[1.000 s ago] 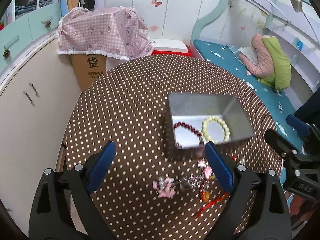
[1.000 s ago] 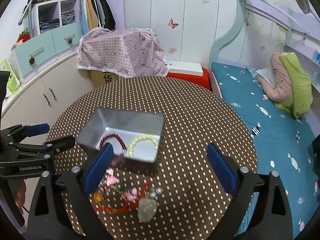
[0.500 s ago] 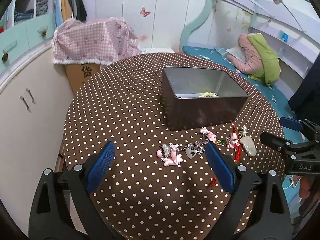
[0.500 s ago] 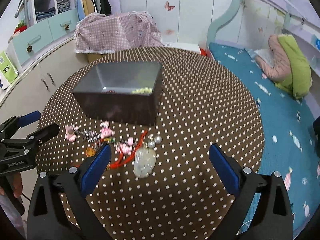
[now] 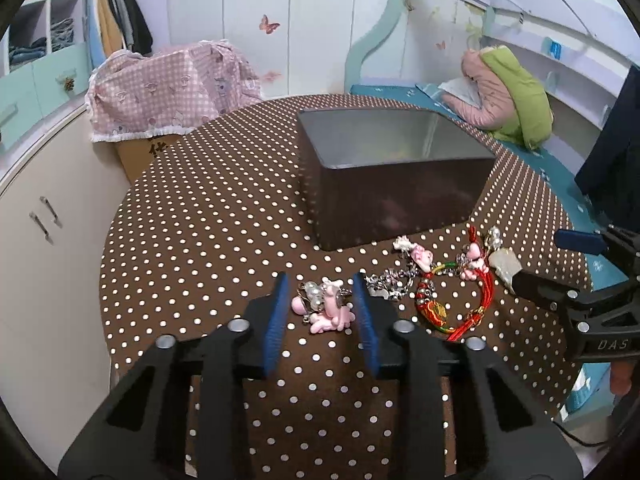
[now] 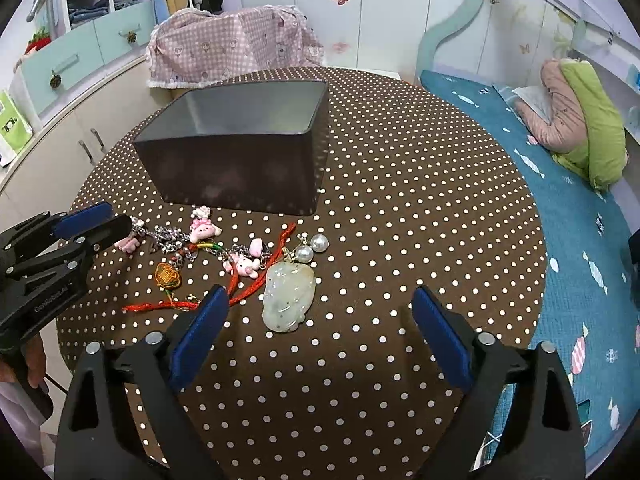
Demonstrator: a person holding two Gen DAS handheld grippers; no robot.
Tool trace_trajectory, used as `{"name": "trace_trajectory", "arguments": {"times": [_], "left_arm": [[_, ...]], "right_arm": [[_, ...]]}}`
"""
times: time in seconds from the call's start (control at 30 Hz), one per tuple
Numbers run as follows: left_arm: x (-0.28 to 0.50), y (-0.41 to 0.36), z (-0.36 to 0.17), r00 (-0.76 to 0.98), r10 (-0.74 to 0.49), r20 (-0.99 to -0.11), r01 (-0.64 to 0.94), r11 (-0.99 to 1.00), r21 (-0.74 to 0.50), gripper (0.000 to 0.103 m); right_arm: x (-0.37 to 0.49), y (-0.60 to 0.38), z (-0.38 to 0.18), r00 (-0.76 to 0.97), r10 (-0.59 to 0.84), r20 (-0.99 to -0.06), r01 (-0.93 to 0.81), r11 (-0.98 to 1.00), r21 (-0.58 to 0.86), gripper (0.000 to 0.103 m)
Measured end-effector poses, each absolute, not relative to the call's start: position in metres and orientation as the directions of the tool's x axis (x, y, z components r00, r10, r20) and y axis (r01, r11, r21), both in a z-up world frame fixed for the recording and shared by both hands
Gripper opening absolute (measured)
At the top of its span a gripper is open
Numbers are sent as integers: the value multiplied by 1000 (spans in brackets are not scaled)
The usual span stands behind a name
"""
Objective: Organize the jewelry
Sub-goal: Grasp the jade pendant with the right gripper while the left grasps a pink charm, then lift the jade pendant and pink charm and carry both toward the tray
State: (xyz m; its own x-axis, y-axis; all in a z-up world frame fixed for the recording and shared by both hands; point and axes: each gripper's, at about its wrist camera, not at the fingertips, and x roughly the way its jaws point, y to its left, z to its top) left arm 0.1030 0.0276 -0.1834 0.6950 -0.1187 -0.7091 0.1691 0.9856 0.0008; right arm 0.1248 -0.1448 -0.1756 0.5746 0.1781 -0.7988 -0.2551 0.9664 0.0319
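Left wrist view: our left tongs [image 5: 320, 300] have just been closing around the pink charm [image 5: 326, 312] on the table [image 5: 200, 240], pads perhaps not yet touching. Right tongs [image 6: 320, 320] gape wide near the jade pendant [image 6: 288, 294]. Next: pinch, lift into the tin [image 5: 392, 208].

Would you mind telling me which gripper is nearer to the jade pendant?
Right. The right gripper has the jade pendant lying between its open fingers; the left gripper sits across the pile around the pink charm.

Left tool [image 5: 320, 300] black plastic, blue ribbed pads, silver screws, right tool [image 6: 320, 328] the same, white lettering on both frames
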Motion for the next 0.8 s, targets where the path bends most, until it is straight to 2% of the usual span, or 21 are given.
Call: {"name": "trace_trajectory", "arguments": {"times": [0.1, 0.3, 0.4, 0.57, 0.8], "left_arm": [[106, 28, -188, 693, -110, -713, 154, 988, -2, 15], [102, 34, -182, 703, -144, -697, 152, 987, -51, 11], [97, 39, -175, 714, -167, -680, 151, 985, -83, 11], [86, 48, -158, 742, -198, -640, 159, 980, -119, 11], [73, 58, -135, 779, -227, -585, 177, 974, -142, 9]], "right_arm": [[126, -141, -180, 575, 159, -802, -255, 967, 9, 84], [129, -138, -188, 566, 150, -811, -262, 965, -4, 66], [129, -139, -188, 569, 161, -806, -270, 963, 1, 62], [127, -131, -187, 581, 190, -792, -308, 951, 2, 31], [129, -133, -185, 560, 212, -801, -307, 951, 37, 28]]}}
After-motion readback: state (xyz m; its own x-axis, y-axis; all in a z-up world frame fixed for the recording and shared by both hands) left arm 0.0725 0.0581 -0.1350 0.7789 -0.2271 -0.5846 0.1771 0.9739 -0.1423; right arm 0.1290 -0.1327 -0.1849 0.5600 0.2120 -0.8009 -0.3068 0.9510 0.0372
